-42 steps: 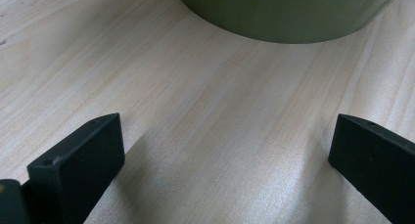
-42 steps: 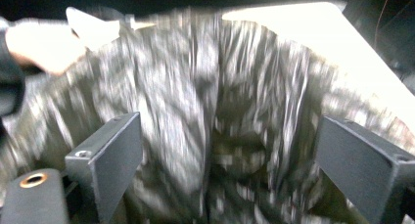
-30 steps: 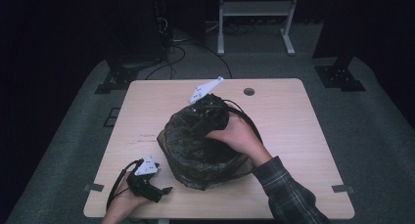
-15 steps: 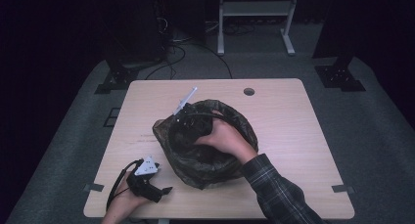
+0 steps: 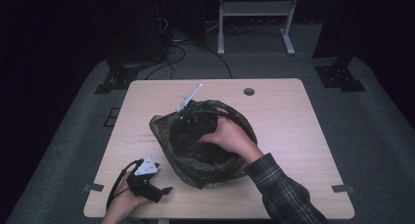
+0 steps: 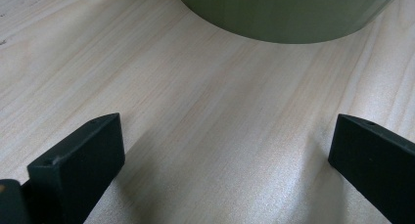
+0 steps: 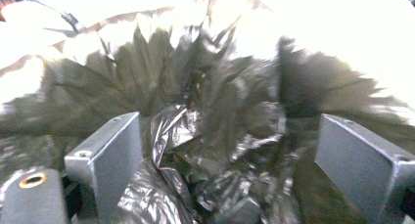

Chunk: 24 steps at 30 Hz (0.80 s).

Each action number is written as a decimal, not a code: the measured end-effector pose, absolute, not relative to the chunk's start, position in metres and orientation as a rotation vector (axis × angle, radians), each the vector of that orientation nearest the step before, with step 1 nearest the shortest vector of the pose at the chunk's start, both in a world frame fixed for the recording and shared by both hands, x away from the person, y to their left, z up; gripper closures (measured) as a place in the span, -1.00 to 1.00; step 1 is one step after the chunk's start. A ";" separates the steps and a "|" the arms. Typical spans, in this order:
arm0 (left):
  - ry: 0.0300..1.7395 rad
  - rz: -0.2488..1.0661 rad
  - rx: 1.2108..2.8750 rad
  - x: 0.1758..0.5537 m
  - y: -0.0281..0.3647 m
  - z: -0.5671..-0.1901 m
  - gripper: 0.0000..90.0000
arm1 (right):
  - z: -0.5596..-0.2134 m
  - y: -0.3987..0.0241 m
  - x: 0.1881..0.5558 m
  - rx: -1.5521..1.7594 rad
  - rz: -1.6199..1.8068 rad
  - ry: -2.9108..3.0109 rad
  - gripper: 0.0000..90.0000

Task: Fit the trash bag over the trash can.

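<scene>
A round olive-green bin (image 6: pixel 288 13) lined with a crumpled black plastic bag (image 5: pixel 205 160) stands mid-table. My right gripper (image 5: pixel 188 121) reaches down into the bag's mouth from its far rim, with the grey plate (image 5: pixel 190 97) sticking up and a hand (image 5: pixel 227 136) around it. Its jaws stand wide apart in the right gripper view (image 7: pixel 230 155), with loose black film bunched between them and neither pad pressing on it. My left gripper (image 5: pixel 165 190) rests on the table at the front left, pointing towards the bin. Its jaws (image 6: pixel 225 155) are open over bare wood.
The wooden table (image 5: pixel 293 116) has a round cable hole (image 5: pixel 249 92) near its far edge. A cable (image 5: pixel 117 185) loops from the left gripper. Dark stands and cables lie on the floor beyond the table.
The right gripper has swung left along the bag's far rim and tipped down into it. The bag's mouth now gapes open. The left gripper has stayed put.
</scene>
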<state>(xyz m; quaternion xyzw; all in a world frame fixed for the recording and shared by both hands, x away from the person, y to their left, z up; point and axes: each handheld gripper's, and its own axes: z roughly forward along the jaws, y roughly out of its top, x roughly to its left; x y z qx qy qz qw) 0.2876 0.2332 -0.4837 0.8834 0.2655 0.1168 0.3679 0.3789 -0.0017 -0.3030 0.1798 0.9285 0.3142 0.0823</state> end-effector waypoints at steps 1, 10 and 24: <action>0.682 0.300 2.269 0.288 0.233 -0.484 -1.00 | -0.300 -0.004 0.378 0.540 0.953 2.764 -0.78; 0.682 0.301 2.268 0.288 0.233 -0.484 -1.00 | -0.282 -0.042 0.367 0.531 1.103 2.683 -0.78; 0.682 0.301 2.268 0.288 0.233 -0.484 -1.00 | -0.277 -0.105 0.347 0.556 1.257 2.587 -0.78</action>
